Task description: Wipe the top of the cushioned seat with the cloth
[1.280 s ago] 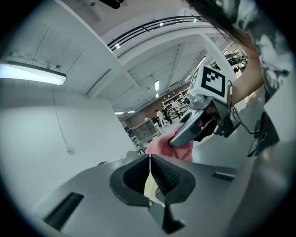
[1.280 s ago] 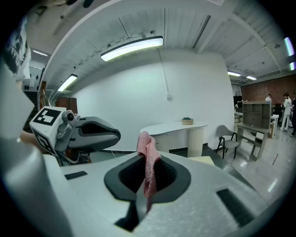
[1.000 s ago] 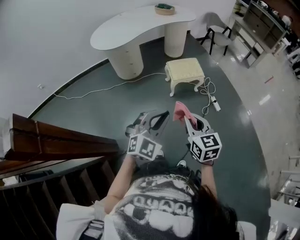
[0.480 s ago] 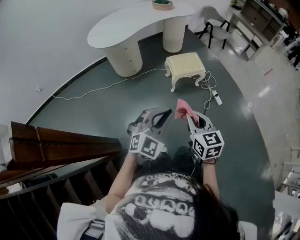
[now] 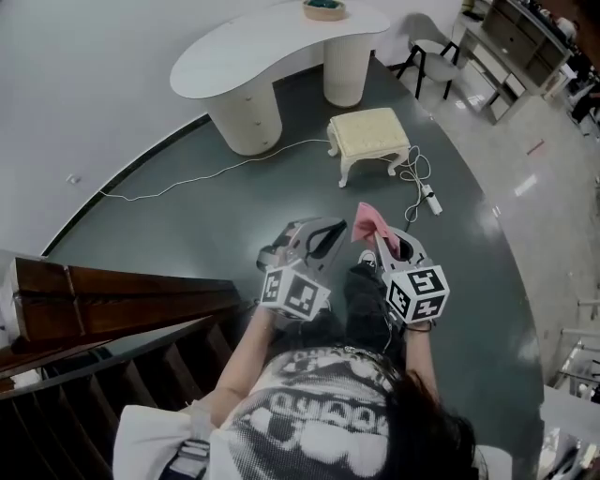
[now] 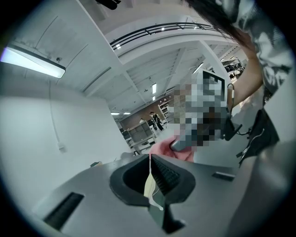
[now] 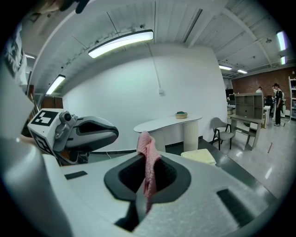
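Observation:
The cushioned seat (image 5: pixel 368 134) is a cream footstool with white curved legs, standing on the dark floor well ahead of me; it also shows low in the right gripper view (image 7: pixel 199 156). My right gripper (image 5: pixel 382 240) (image 7: pixel 147 155) is shut on the pink cloth (image 5: pixel 367 222) (image 7: pixel 146 141), which sticks up out of the jaws. My left gripper (image 5: pixel 317 240) (image 6: pixel 150 159) hangs beside it at chest height, jaws together with only a thin slit and nothing held. The cloth (image 6: pixel 163 149) shows past the left jaws. Both grippers are far short of the seat.
A white curved table (image 5: pixel 272 52) with a green bowl (image 5: pixel 325 10) stands behind the seat. A white cable (image 5: pixel 206 173) and a power strip (image 5: pixel 431 199) lie on the floor by the seat. A chair (image 5: pixel 433 64) stands at the back right, and a wooden stair rail (image 5: pixel 112 291) is at my left.
The view has shifted slightly and a shoe now shows between the grippers. Both grippers keep their pose, with the cloth still held in the right one.

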{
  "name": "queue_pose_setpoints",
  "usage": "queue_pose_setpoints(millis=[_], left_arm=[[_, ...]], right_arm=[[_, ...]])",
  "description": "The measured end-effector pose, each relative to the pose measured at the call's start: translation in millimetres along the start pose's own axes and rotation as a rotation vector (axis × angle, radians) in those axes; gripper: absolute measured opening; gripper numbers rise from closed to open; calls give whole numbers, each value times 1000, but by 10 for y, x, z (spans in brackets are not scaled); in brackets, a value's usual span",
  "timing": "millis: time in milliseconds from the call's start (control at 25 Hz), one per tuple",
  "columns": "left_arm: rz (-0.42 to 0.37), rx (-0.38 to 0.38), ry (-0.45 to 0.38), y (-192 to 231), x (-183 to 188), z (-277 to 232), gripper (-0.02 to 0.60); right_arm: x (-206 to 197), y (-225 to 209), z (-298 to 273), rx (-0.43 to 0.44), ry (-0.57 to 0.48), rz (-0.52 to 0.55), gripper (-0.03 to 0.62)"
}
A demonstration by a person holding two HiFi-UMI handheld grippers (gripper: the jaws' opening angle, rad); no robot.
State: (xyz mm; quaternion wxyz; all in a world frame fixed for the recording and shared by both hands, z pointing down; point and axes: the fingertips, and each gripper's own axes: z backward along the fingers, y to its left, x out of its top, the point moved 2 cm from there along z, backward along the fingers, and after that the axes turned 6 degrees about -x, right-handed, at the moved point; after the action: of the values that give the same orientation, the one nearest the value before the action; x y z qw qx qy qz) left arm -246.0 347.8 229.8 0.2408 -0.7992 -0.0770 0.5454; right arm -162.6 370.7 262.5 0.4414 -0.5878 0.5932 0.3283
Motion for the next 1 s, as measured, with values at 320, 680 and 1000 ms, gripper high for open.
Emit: queue_pose_setpoints(millis=[320,680,1000], left_arm=[[-10,15,31,265,-126,-581,11],[12,45,81,746,29,-1579,11],[34,73,126,958,105,-2339,11]], right_arm=[[77,-577,-394,7,13,-11,11],[403,-1591,-897,53,38,1,11],[584,-2268,-1310,122,57,1,11]])
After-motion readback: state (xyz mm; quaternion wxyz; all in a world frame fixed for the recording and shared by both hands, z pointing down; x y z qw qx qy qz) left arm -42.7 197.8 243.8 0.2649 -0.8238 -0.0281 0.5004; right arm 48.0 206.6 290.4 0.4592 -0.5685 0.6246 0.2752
